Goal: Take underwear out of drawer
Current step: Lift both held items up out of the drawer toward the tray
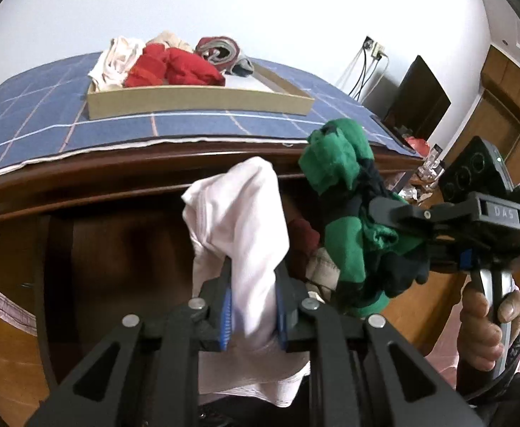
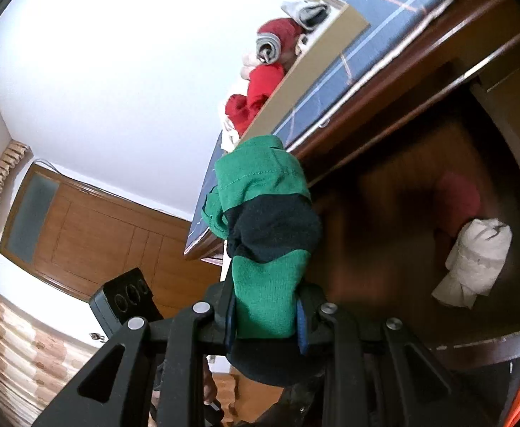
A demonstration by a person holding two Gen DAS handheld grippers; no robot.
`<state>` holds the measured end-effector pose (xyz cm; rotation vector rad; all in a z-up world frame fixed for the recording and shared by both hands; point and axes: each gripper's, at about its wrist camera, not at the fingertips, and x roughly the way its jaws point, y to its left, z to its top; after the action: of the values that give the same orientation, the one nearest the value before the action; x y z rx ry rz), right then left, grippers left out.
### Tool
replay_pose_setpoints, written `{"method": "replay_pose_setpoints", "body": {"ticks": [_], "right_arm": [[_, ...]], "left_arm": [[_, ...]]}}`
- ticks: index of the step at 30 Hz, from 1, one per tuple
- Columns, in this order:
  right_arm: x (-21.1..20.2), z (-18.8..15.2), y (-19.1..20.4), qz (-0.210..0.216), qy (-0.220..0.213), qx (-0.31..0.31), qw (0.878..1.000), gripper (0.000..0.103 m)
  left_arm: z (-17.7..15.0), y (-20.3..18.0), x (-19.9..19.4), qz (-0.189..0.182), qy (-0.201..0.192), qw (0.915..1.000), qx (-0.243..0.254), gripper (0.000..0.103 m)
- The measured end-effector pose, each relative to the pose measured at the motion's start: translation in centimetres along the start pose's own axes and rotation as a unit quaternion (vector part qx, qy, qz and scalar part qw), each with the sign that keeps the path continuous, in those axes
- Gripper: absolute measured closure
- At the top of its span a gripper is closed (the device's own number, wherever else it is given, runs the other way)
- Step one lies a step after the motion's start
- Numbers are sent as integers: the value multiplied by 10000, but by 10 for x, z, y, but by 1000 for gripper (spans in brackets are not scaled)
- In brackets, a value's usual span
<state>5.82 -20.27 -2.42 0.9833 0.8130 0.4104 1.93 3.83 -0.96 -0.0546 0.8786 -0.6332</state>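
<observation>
Above the open drawer (image 1: 125,249), the left tongs (image 1: 252,306) squeeze white underwear (image 1: 238,213) and the right tongs (image 2: 265,315) squeeze green and dark underwear (image 2: 263,195), maybe rolled up.

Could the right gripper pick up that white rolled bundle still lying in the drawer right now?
Probably not: the right gripper has its jaws shut on the green garment, so the white bundle must wait, though nothing covers it.

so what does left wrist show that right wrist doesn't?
Only the left wrist view: the left gripper shut on a white garment, and the hand holding the right gripper.
Only the right wrist view: a white rolled bundle lying in the open drawer.
Both: the green and navy underwear clamped in the right gripper, and the cardboard tray of garments on the blue checked cloth.
</observation>
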Motion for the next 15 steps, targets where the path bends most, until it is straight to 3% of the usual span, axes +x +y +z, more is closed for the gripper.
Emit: {"method": "replay_pose_setpoints", "body": {"ticks": [6,15], "right_arm": [[-14,-7,11,-17,-165,-208,9996,76],[-45,9,33,3,-548,-493,9973,76]], "left_arm": [[13,-33,12,41,-238,9997,-4,86],[46,-44,-3,11,-589,9981,189,86]]}}
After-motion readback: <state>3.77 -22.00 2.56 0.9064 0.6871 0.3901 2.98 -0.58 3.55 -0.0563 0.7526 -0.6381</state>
